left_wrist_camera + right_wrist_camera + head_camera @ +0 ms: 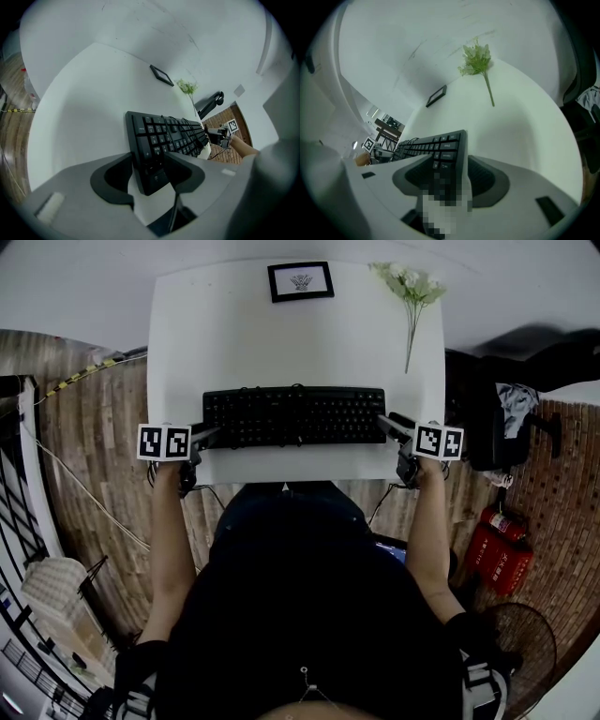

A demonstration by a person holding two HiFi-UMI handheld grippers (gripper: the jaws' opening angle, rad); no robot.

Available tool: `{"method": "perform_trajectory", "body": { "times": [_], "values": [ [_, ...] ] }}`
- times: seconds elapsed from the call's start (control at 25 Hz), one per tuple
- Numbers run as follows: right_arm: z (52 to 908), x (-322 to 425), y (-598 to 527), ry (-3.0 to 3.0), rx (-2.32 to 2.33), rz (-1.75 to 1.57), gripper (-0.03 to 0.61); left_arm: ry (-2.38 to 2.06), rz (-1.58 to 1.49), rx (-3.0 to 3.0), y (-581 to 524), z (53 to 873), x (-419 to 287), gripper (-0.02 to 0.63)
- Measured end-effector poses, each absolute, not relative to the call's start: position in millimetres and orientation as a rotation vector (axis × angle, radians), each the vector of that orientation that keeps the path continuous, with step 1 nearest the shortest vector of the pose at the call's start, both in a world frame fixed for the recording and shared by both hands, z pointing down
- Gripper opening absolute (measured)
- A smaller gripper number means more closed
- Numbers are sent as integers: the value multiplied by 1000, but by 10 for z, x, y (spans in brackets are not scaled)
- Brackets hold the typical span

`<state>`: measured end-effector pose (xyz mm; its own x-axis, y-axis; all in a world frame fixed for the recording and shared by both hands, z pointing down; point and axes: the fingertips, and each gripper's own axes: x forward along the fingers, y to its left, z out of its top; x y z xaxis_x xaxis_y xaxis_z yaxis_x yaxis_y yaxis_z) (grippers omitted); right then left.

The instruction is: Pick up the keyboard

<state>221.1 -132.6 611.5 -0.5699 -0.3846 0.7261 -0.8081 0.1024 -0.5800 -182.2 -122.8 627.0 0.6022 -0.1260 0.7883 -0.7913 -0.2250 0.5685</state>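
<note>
Keyboard (294, 415) on table (234, 334); left gripper (211, 434), right gripper (386, 424), jaws apart astride its ends

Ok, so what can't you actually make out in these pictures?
- Right gripper view: a mosaic patch covers the keyboard's end between the fingers, so the grip is unclear.
- Head view: the picture frame's image is too small to read.
- Left gripper view: the right gripper is tiny in the distance.

Person in a dark, probably black, short-sleeved top with pale striped sleeve edges, bare forearms, left claw (208, 435) and right claw (386, 424) each dark-bodied with a white cube of black square markers, thin black cables hanging below
</note>
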Motion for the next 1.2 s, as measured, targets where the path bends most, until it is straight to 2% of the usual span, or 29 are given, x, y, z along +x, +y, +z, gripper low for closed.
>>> {"method": "perform_trajectory", "body": {
  "times": [0.64,1.2],
  "values": [
    [6296,2154,-1255,-1881,1136,1547,233,-790,771,1767,-1300,6068,-1701,218],
    [5444,2100,-1716,-2067,1230,1304,224,-903,672,1885,-1643,5571,-1802,210]
  ]
}}
